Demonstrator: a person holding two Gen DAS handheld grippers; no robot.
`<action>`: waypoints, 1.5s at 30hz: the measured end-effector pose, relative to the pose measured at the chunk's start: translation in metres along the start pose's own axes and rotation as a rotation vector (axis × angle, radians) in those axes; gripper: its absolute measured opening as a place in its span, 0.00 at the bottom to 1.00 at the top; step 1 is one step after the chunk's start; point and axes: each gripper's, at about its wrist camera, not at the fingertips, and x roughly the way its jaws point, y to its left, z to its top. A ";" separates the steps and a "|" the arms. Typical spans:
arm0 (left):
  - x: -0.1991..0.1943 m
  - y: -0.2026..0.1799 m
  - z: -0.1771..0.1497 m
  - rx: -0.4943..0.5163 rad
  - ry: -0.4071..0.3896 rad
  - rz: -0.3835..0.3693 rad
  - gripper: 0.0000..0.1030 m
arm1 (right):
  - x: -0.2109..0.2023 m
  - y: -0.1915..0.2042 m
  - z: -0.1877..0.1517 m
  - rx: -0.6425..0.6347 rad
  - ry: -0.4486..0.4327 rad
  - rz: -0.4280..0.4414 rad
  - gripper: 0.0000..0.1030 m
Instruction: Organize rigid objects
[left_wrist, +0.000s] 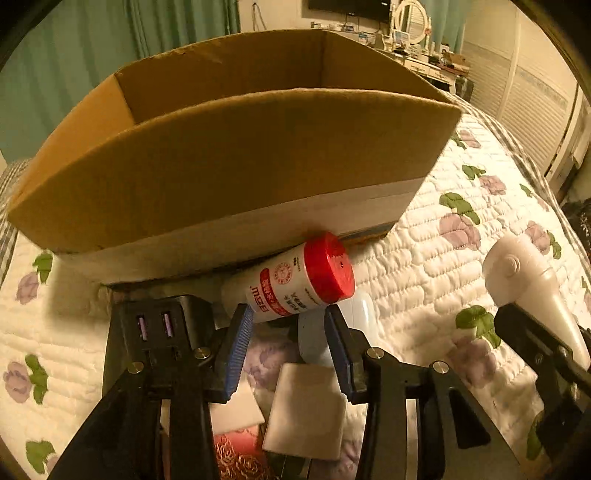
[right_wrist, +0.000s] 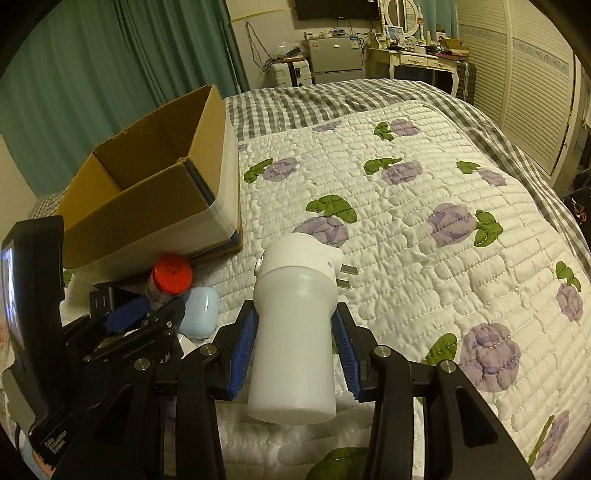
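An open cardboard box (left_wrist: 236, 158) stands on the quilted bed, also in the right wrist view (right_wrist: 147, 199). A white bottle with a red cap (left_wrist: 299, 280) lies against the box's near wall, its body between my left gripper's (left_wrist: 288, 321) blue pads; the jaws are apart and the grip is not clear. My right gripper (right_wrist: 293, 332) is shut on a white plastic bottle (right_wrist: 295, 325), held above the quilt; it shows at the right in the left wrist view (left_wrist: 532, 288). A pale blue case (right_wrist: 199, 312) lies beside the red-capped bottle (right_wrist: 171, 277).
A black charger block with purple ports (left_wrist: 159, 325) lies left of the left gripper. White flat boxes (left_wrist: 306, 406) and a red patterned item (left_wrist: 236, 454) lie under it. The floral quilt (right_wrist: 424, 229) stretches right. A dresser (right_wrist: 413, 59) stands beyond the bed.
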 end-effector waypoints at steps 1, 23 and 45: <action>0.000 0.000 0.001 0.011 -0.001 0.005 0.45 | 0.001 0.000 0.000 0.002 0.006 0.004 0.40; -0.049 0.035 -0.020 0.013 -0.102 -0.054 0.54 | -0.002 0.008 -0.001 -0.016 -0.001 0.027 0.40; 0.002 0.043 -0.010 -0.115 0.037 0.047 0.74 | 0.013 -0.005 0.005 -0.005 0.006 0.016 0.43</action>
